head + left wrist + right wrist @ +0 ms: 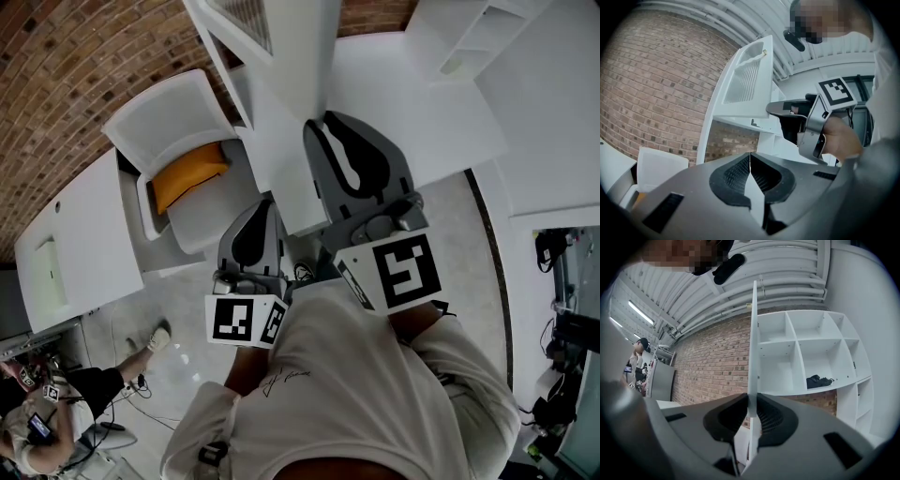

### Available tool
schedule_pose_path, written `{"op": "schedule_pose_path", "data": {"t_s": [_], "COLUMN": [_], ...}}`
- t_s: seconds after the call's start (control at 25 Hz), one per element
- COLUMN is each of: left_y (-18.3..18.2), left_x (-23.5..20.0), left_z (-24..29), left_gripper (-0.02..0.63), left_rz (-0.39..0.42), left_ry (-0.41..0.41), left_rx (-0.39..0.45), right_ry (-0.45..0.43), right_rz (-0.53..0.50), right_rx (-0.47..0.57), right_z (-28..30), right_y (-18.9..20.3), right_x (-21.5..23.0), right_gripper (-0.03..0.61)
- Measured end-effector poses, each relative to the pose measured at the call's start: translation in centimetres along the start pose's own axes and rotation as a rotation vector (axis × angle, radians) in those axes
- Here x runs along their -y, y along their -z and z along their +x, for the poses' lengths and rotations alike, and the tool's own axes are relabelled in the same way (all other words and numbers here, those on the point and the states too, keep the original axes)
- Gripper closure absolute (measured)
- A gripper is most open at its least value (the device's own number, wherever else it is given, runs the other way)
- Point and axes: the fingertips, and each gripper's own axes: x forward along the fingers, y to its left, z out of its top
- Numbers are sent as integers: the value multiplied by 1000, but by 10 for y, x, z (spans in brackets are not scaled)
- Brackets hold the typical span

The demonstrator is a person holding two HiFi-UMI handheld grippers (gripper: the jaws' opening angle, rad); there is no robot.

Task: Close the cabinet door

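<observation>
Cabinet door point(300, 66) stands swung open, a tall white panel with a slatted upper part. It juts out from the white cabinet toward the person, with its thin free edge nearest them.

Furthest left in the head view is the brick wall point(75, 56), then a white chair point(159, 122) with an orange cushion point(187, 173) on its seat. Both are well clear of the door's path.

Next comes the left tool point(265, 208), held low and just beside the door's lower part. Its own view shows the left tool point(750, 168) clenched on nothing, the ribbed pads meeting in a thin line. The door point(745, 79) rises beyond it, so this hand has no part in the work at present.

Right of that, the right tool point(328, 127) is at the door's edge. In the right gripper view the right tool point(752, 416) is clamped on that edge: the white panel point(753, 343) runs straight up from between the pads, seen edge-on (hence only a narrow strip). Past it, to the right, are open white shelves point(806, 348), one compartment holding a small dark bundle point(819, 379).

By my reading the grasp is made and the swing itself is the step in hand. The door is far from shut. The next move calls for carrying the edge round in an arc toward the cabinet front, letting the wrist turn with the hinge so the pads do not twist off the thin panel. The grip should come off just before the door meets the frame.
</observation>
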Motion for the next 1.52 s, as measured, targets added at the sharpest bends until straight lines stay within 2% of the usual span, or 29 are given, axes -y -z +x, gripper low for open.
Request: {"op": "schedule_pose_path", "data": {"t_s": [0.96, 1.28, 1.52], "left_y": [5, 5, 7], "left_x": [12, 16, 18], "left_z": [30, 40, 46], "left_gripper": [597, 597, 597], "left_rz": [-2, 0, -1], "left_ry": [33, 43, 46], "left_rx": [-30, -34, -42], "right_ry": [26, -23, -25], "right_rz": [31, 30, 46], "right_rx": [6, 12, 15], "right_z": [1, 0, 0], "right_y": [2, 3, 4], "right_x": [38, 40, 51], "right_gripper": [510, 509, 509]}}
